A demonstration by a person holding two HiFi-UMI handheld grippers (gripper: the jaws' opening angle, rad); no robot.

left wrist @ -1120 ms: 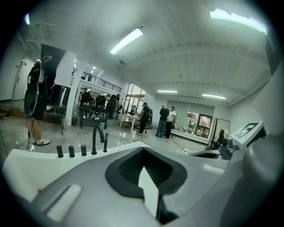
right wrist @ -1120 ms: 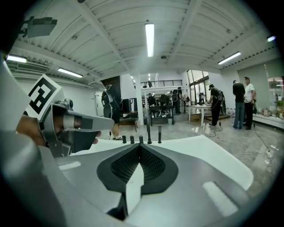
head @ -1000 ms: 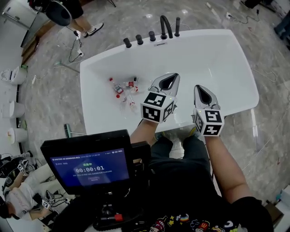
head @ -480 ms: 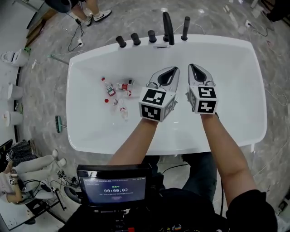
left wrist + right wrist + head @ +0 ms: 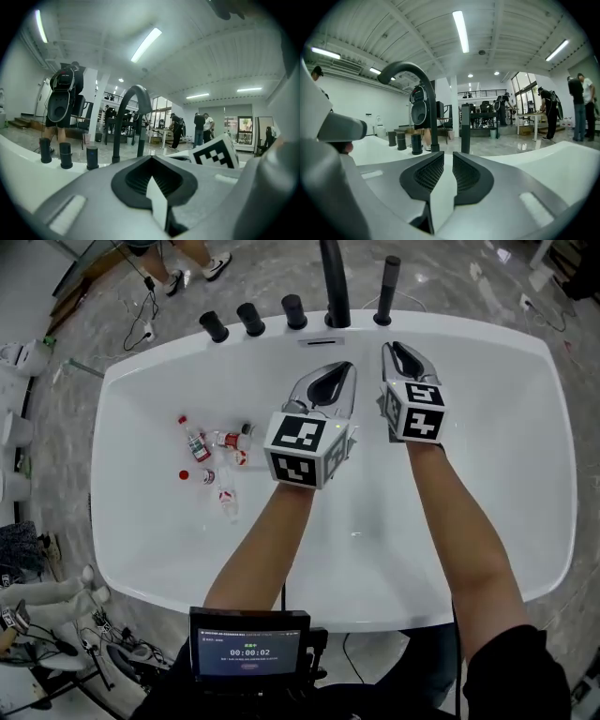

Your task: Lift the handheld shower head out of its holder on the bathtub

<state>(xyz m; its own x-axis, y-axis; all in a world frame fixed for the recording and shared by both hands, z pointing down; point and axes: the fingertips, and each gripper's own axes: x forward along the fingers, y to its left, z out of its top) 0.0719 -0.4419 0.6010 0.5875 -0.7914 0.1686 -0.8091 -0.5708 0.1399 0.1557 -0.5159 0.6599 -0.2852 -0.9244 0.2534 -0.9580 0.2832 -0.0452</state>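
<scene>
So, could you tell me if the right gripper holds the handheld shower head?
No, the right gripper has nothing between its jaws, and the handheld shower head stands upright beyond them.

On the far rim of the bathtub, three knobs are set in a row, with the spout to their right and the handheld shower head just beyond. Bottles are scattered inside, at left.

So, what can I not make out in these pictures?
Spout: top cut off by the head view's upper edge.
Handheld shower head: how it sits at its base is too small to see, head view.
Bottles: labels too small to read, head view.
</scene>
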